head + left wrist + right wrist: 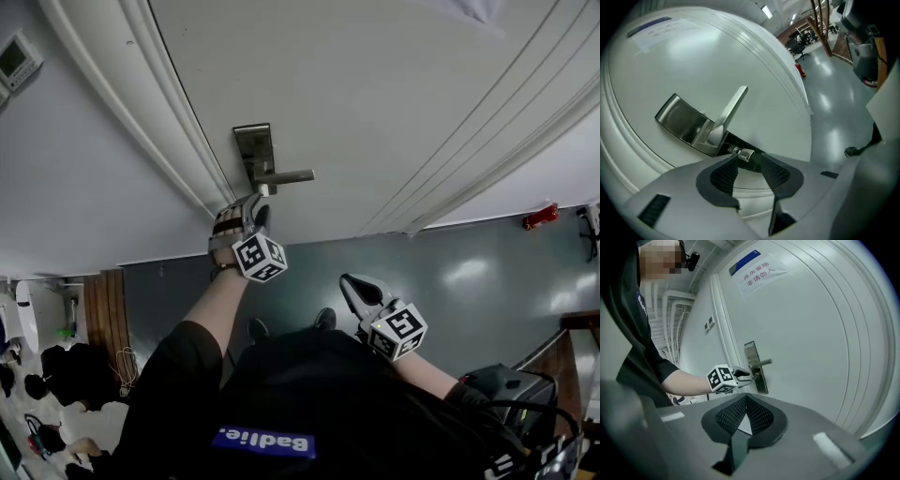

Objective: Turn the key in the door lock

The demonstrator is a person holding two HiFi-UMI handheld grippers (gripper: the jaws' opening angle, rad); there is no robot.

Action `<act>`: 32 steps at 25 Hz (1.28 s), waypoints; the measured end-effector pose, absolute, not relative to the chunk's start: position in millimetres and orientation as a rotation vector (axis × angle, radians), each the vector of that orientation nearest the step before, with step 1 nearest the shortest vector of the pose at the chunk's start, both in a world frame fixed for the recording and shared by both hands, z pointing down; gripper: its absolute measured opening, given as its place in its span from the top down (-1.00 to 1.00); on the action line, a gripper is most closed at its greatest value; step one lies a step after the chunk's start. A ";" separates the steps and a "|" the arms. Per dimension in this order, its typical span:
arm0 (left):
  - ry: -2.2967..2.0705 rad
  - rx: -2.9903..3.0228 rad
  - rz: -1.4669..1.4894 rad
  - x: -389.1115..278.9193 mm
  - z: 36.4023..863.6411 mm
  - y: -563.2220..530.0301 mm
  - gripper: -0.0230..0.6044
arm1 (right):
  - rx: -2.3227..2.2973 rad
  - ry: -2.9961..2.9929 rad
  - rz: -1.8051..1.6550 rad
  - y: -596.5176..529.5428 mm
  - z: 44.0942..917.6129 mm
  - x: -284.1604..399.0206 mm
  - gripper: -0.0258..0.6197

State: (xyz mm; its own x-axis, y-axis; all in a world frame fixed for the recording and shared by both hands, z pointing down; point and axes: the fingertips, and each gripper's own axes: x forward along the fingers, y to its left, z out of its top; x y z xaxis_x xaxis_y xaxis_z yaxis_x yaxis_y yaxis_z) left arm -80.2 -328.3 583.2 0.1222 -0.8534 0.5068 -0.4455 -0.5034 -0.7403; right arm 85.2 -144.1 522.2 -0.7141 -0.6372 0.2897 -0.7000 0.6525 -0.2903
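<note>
The white door (394, 84) carries a steel lock plate (252, 148) with a lever handle (287, 175). A small silver key (743, 153) sticks out of the lock just below the handle (731, 108). My left gripper (749, 165) is open, its dark pads either side of the key's head without pressing on it. In the head view the left gripper (256, 206) reaches up to the lock. My right gripper (348, 284) hangs back from the door, shut and empty. The right gripper view shows its own shut jaws (745, 414) and the left gripper (742, 374) at the lock plate (752, 355).
The door frame (141, 112) runs along the lock side, with a wall control panel (17, 58) beyond it. A paper notice (761, 273) hangs high on the door. A red object (540, 217) lies on the grey floor by the wall; a wooden railing (574, 323) is at the right.
</note>
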 end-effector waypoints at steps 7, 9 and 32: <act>1.272 -1.893 -1.446 -75.8 600.8 -356.3 0.49 | 1.116 -2.646 0.562 -152.4 533.2 110.3 0.92; 1.309 -1.889 -1.447 -77.4 601.5 -360.6 0.49 | 1.134 -2.619 0.559 -154.6 536.8 119.1 0.92; 2.023 -2.345 -0.970 -91.8 592.9 -374.5 0.72 | 1.113 -2.616 0.595 -159.3 545.2 154.6 0.92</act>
State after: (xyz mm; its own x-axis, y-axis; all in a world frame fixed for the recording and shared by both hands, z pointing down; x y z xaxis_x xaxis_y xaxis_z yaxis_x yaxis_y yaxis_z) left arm -91.8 -374.5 592.9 0.0469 -0.8675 0.4951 -0.9293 -0.2198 -0.2969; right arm 154.6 -159.3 545.2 -0.6825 -0.6325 0.3662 -0.7287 0.6276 -0.2741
